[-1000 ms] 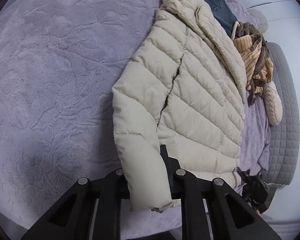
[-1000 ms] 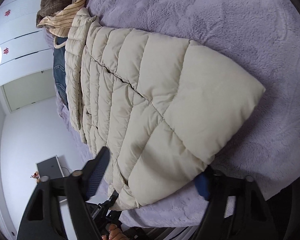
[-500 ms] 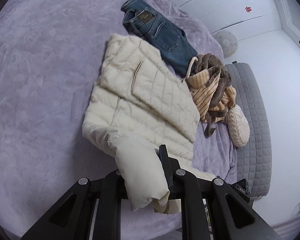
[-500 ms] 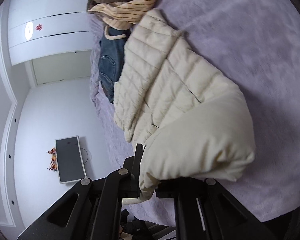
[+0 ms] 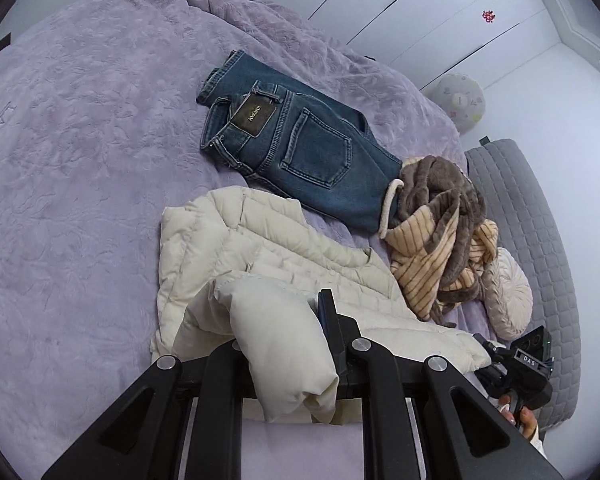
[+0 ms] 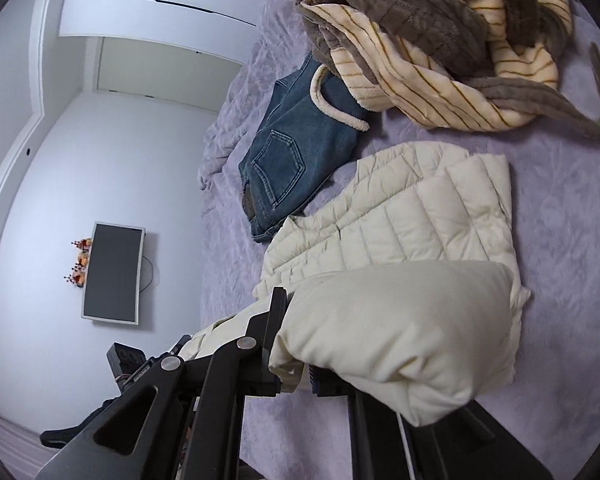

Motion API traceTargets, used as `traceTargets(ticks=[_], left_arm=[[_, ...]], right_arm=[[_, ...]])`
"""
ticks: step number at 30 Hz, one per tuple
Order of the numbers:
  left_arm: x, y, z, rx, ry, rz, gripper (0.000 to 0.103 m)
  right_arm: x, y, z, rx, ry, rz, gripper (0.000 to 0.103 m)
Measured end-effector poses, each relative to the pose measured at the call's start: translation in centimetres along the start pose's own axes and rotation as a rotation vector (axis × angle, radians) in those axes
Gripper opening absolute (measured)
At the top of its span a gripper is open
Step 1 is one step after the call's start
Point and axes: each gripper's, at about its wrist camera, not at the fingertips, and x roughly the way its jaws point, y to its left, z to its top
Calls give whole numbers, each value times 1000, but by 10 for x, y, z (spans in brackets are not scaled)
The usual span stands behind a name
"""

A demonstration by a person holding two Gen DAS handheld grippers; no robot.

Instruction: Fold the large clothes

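A cream quilted puffer jacket (image 5: 260, 248) lies on the purple bed cover (image 5: 80, 160), its near end lifted and doubled over the far part. My left gripper (image 5: 278, 332) is shut on a bunched corner of that lifted end. In the right wrist view the jacket (image 6: 420, 220) shows the same fold, and my right gripper (image 6: 296, 344) is shut on its other near corner, which bulges over the right finger and hides it.
Folded blue jeans (image 5: 300, 140) lie just beyond the jacket. A crumpled brown and striped cream fleece robe (image 5: 440, 216) lies to their right, with a round cushion (image 5: 508, 292) and grey quilted bed edge (image 5: 540, 220). A dark screen (image 6: 112, 272) hangs on the wall.
Both grippers have lifted the jacket's near end and carried it forward over the far part. The right gripper shut on its corner; the jeans and robe came into fuller view.
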Motion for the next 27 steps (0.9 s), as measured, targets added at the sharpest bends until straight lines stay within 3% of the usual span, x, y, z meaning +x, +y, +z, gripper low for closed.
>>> traceTargets(ticks=[7,12,18,20,21,22,23,24,26,27], left_arm=[[71,21,38,36,67,89,18],[117,35,48,76,111,175,18],[134,40,49,104,154,218,19],[128,36,50,123,143,228,25],[122,33,50,140,127,236,40],[116,29,50,163,107,254,70],[109,24,49,192,75,278,82],[101,20,49,222,43,303,85],[92,15,51,256,27,329,85],[87,14,52,258,14,338,85]], right_arm=[[61,0,49,-50,9,-120,10],[105,-18,71,-46,4,-187,10],[134,-35,77,-19,15,-230,11],[135,-33,79,-23,16,-240,11],[135,-30,80,-29,17,-245,11],[134,-28,81,-39,21,-252,13],[134,-24,81,-49,27,-259,20],[132,-20,81,-59,31,-258,37],[128,-13,82,-82,30,-252,67],[124,-9,82,-97,24,-247,68]])
